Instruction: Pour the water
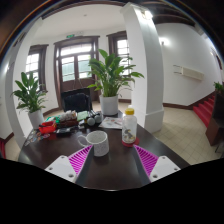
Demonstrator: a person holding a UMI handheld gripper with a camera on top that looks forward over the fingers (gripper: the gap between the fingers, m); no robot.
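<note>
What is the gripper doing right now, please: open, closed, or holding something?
Gripper: open, holding nothing; the white cup and the bottle stand on the table just ahead of it.

Table (60,150): dark, smooth, glossy. Cup (98,143): white, smooth, looks ceramic. Bottle (128,128): clear plastic, yellow cap. Finger pads (80,158): ribbed, matt.

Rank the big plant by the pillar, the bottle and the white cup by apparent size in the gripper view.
1. Plant, largest, though it stands farther back.
2. Bottle, taller than the cup.
3. Cup, smallest; it sits just ahead of the open gripper, so nearness may flatter it against the bottle.
</note>
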